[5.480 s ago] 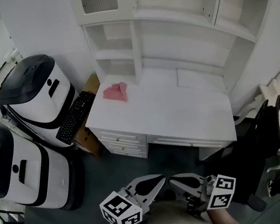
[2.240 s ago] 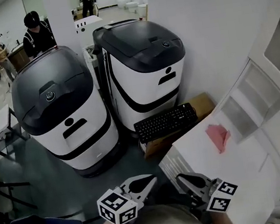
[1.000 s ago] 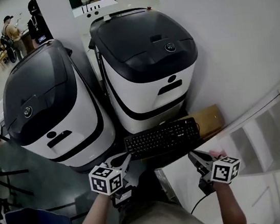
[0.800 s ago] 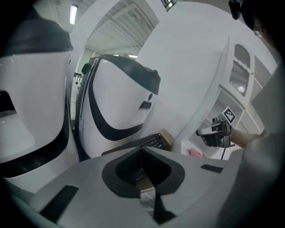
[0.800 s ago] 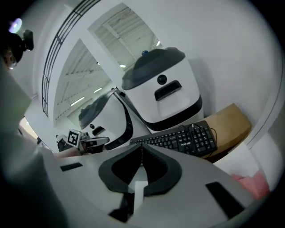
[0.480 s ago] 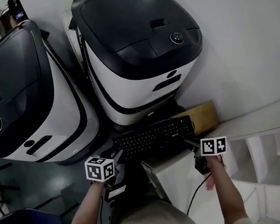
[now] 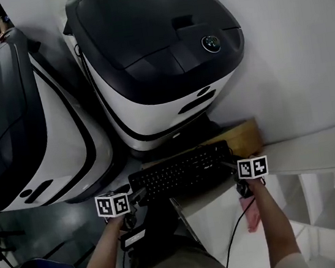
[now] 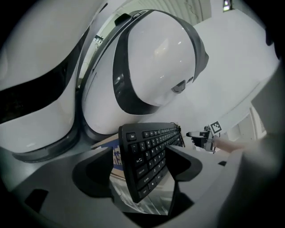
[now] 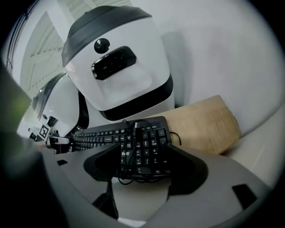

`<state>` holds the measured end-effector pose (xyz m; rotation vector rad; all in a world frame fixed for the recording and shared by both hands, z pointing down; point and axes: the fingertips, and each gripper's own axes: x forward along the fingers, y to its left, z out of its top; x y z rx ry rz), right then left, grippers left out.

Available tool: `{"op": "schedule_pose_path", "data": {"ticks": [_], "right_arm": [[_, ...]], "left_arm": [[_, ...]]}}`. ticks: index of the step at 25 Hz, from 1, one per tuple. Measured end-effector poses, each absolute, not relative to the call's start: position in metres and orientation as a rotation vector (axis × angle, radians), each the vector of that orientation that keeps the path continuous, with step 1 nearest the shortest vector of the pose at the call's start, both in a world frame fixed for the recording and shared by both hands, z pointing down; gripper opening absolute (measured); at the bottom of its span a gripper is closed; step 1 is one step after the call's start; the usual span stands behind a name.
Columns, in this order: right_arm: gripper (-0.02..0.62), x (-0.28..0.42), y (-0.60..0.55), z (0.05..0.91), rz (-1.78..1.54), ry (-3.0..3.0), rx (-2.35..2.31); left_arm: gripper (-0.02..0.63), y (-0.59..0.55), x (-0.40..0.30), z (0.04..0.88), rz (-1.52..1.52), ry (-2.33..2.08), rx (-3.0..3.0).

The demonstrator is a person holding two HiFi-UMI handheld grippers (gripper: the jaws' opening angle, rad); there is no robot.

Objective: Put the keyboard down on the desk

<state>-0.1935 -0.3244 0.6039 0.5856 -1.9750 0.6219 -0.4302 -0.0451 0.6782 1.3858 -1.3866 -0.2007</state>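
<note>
A black keyboard (image 7: 179,171) lies on a cardboard box (image 7: 241,133) between the white desk (image 7: 318,146) and a white machine. My left gripper (image 7: 139,195) is at its left end and my right gripper (image 7: 226,166) at its right end. In the left gripper view the keyboard's end (image 8: 147,151) lies between the jaws of the left gripper (image 8: 140,171), with a gap on the left side. In the right gripper view the right gripper (image 9: 144,167) straddles the end that bears a coiled black cable (image 9: 133,151). Both pairs of jaws have just been opening and stand open.
Two big white machines with black lids (image 7: 144,59) (image 7: 11,121) stand close behind and left of the keyboard. A pink cloth (image 7: 252,216) lies on the desk by my right forearm. A white wall rises at the right.
Both grippers have come down and forward to the keyboard's two ends, and their jaws have gone from shut to open. The head view has dropped closer to the keyboard.
</note>
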Motion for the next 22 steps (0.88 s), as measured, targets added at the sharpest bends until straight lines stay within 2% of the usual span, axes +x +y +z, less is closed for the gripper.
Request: {"op": "schedule_pose_path", "data": {"ticks": [8,15,17,22], "right_arm": [[0.328,-0.195,-0.346,0.635,0.621,-1.934,0.483],[0.33,-0.195,-0.345,0.651,0.638,-1.859,0.436],[0.33,-0.195,-0.345,0.65,0.644,-1.861,0.431],[0.33,-0.195,-0.346,0.65,0.684,-1.855,0.425]], "left_arm": [[0.358,-0.059,-0.415,0.693,-0.396,-1.259,1.344],[0.278,-0.066,-0.403,0.699,-0.533,-1.149,1.34],[0.215,-0.069,-0.4,0.695,-0.582,-1.113,1.36],[0.186,-0.066,-0.399,0.688,-0.6,-1.086,1.398]]}}
